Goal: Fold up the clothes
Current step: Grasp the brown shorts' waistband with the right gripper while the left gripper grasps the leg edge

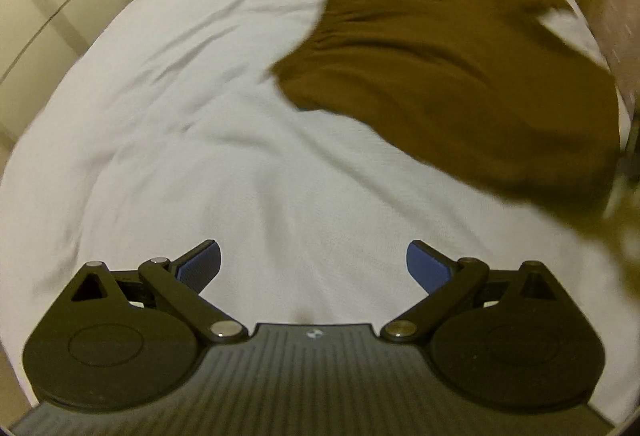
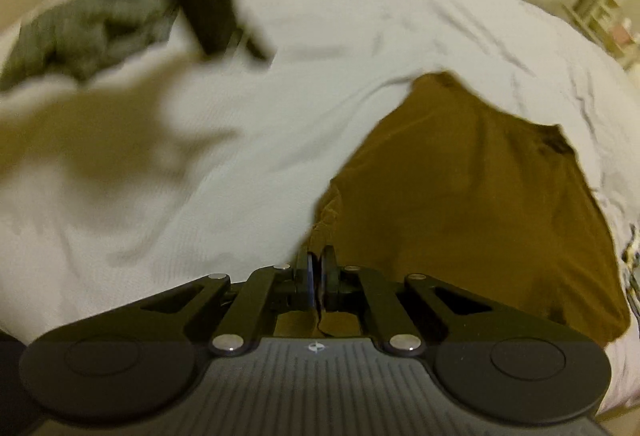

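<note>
We see the left gripper [image 1: 313, 268]: matte black linkage arms, round hubs, silver pivot screws | blue ribbed pads [image 1: 200, 266] | grey ridged body, small white emblem | we see the right gripper [image 2: 319, 278]: the same black links, silver screws, blue-edged pads, ridged grey body.

Plain brown garment [image 1: 460, 76], white sheet [image 1: 200, 116] — perhaps grey clothes [image 2: 100, 28]

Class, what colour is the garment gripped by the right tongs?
Dark olive-brown garment, plain; clearest in the left wrist view.
</note>
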{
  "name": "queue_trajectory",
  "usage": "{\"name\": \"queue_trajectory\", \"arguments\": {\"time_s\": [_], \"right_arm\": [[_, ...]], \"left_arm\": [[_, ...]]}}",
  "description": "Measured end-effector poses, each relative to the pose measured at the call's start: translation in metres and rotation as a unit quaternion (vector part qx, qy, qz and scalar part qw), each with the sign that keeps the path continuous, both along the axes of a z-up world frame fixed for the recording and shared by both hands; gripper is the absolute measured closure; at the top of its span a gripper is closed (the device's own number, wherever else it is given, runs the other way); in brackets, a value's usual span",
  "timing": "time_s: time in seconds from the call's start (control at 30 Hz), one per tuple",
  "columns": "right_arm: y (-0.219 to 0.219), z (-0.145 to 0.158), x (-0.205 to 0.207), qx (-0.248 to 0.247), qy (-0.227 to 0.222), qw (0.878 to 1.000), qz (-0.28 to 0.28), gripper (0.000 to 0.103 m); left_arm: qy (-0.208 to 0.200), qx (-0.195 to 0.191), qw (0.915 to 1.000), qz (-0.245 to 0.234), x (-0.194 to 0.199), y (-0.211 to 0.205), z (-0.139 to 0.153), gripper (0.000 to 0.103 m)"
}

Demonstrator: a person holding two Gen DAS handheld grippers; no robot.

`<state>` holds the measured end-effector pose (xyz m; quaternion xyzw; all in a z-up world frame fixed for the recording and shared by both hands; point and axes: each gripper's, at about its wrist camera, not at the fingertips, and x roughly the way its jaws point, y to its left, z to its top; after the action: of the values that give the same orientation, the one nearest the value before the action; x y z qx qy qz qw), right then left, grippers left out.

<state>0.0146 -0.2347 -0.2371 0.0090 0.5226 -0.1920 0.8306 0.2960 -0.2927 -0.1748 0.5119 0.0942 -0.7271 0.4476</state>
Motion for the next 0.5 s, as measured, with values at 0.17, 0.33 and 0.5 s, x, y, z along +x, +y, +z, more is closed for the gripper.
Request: {"name": "queue_trajectory", "arguments": {"time_s": [0.17, 0.33, 0.5], "right_arm": [[-0.031, 0.059, -0.025, 0.022, -0.046, 0.998, -0.045, 0.101], [-0.056, 0.093, -0.043, 0.035, -0.069, 0.995, -0.07, 0.101], [-0.074, 0.105, -0.053, 0.061, -0.084, 0.992, -0.076, 0.101]], "left_arm": [[-0.04, -0.031, 0.9924, -0.112, -0.021, -0.029, -0.027, 0.015], [-0.085, -0.067, 0.9746, -0.196, -0.043, -0.078, -0.047, 0.017], [-0.117, -0.085, 0.9569, -0.252, -0.059, -0.129, -0.066, 0.025]]}}
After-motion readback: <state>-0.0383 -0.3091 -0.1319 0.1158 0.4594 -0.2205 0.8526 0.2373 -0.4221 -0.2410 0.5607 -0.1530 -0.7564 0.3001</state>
